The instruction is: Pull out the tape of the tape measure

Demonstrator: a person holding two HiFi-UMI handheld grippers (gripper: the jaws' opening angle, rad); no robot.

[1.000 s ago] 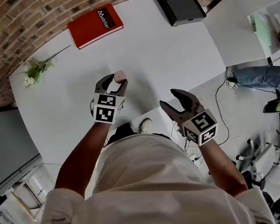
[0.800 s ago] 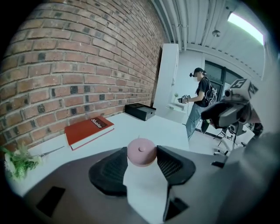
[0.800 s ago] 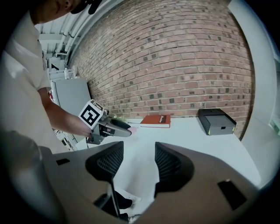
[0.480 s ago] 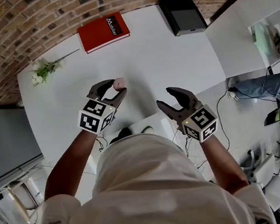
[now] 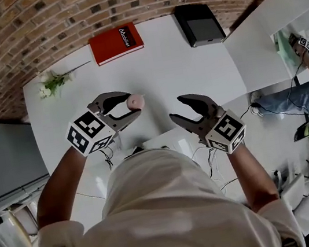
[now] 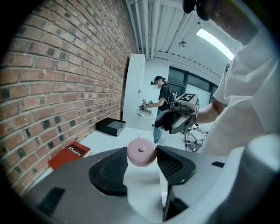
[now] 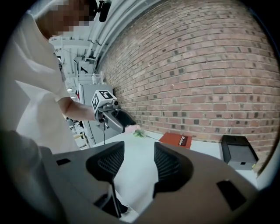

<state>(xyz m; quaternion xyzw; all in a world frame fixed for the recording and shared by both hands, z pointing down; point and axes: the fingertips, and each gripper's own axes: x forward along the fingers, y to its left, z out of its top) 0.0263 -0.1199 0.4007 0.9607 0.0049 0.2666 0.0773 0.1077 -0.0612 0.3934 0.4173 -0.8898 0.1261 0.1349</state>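
Though not yet pulling, pinches pink tape measure point(image 6: 141, 152) in fingers of left gripper point(image 5: 133, 102), raised off counter point(image 5: 179, 63), offering it to spread, empty fingers of right gripper point(image 7: 139, 153).

We hold both grippers out in front of us, bare forearms spread to either side and the jaws angled inward toward each other. Our left gripper point(image 5: 131, 102) pinches the small round pink tape measure point(image 6: 141, 152) between the tips of its jaws. Our right gripper point(image 5: 176, 108) sits near it but apart, its jaws spread with nothing between them.
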